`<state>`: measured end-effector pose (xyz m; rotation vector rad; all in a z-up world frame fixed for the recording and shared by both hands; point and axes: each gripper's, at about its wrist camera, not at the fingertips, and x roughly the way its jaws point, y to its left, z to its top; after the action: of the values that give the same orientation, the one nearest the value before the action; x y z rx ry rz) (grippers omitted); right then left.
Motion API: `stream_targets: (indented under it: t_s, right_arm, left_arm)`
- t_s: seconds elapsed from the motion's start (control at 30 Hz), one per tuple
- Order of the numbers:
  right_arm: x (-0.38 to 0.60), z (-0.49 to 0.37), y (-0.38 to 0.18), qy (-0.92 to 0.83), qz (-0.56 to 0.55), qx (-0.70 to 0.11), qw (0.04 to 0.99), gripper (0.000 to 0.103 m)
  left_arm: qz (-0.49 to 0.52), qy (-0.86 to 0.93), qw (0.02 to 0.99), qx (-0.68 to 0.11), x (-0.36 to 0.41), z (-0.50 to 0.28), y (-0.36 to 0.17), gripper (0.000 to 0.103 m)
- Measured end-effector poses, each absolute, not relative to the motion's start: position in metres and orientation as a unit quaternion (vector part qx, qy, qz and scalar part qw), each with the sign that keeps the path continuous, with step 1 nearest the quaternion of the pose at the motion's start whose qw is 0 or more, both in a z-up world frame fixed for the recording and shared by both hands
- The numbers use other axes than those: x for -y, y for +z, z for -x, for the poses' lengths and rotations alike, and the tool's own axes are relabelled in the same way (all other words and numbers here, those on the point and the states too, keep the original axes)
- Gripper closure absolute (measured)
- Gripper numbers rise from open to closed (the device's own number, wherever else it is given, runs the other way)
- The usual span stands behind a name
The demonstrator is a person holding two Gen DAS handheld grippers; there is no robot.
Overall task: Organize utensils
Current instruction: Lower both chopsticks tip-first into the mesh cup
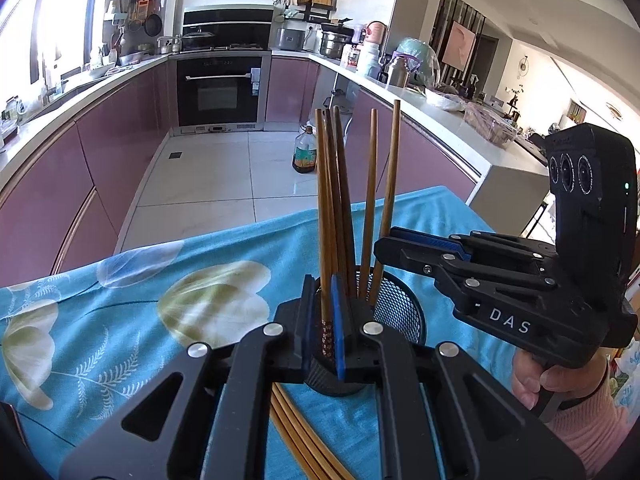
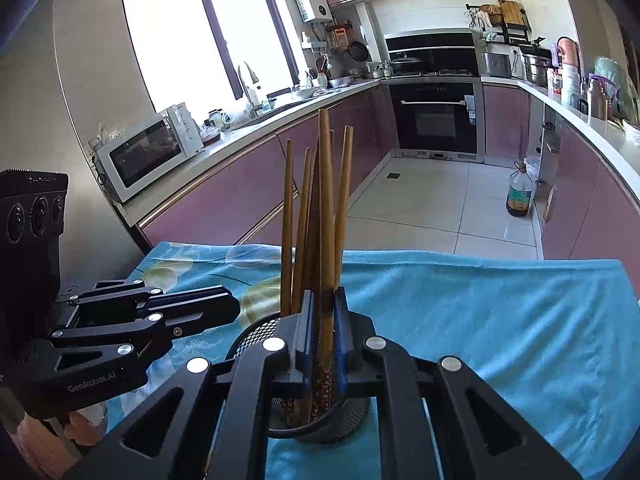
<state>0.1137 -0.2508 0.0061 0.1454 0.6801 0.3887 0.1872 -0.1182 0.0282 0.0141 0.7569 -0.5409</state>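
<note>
Clearly, 2 pieces of writing can be read. On the side of the right gripper (image 1: 382, 246) the white letters "DAS" are seen in the left wrist view, and on the side of the left gripper (image 2: 234, 306) "GenRobot.AI" is printed, as shown in the right wrist view.

The left gripper (image 1: 325, 292) is clamped together on 1 patterned chopstick (image 1: 325, 220), which is held upright with its decorated end low, just over the black mesh holder (image 1: 400, 312). The right gripper (image 2: 324, 300) is set narrowly around a second chopstick (image 2: 326, 200), whose patterned lower end reaches into the same holder (image 2: 256, 332); whether the pads press on it cannot be told. Several other chopsticks (image 1: 368, 200) are standing in the holder and lean apart at the top.

The holder is placed on a blue tablecloth (image 1: 120, 320) printed with pale flowers. More loose chopsticks (image 1: 296, 432) are lying flat on the cloth under the left gripper. An oil bottle (image 1: 305, 152) is standing on the kitchen floor; its label is too small to be read. A hand (image 1: 536, 380) in a pink sleeve is seen on the handle of the right gripper.
</note>
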Motion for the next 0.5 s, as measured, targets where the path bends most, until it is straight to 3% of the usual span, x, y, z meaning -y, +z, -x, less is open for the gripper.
stream_targets:
  t_s: [0.07,0.13,0.5]
  right_arm:
    - [0.251,-0.114,0.006,0.189,-0.070,-0.329,0.923,0.085]
    - [0.251,-0.114,0.006,0.187,-0.072,-0.328,0.923,0.085]
    - [0.250,-0.107,0.006,0.193,-0.072,-0.323,0.924,0.084]
  left_arm:
    - [-0.006,-0.259,0.896,-0.361,0.115,-0.183,0.028,0.093]
    - [-0.007,-0.254,0.900,-0.355,0.113,-0.179,0.027,0.086]
    - [0.001,-0.234,0.916,-0.325,0.097,-0.151,0.030,0.074]
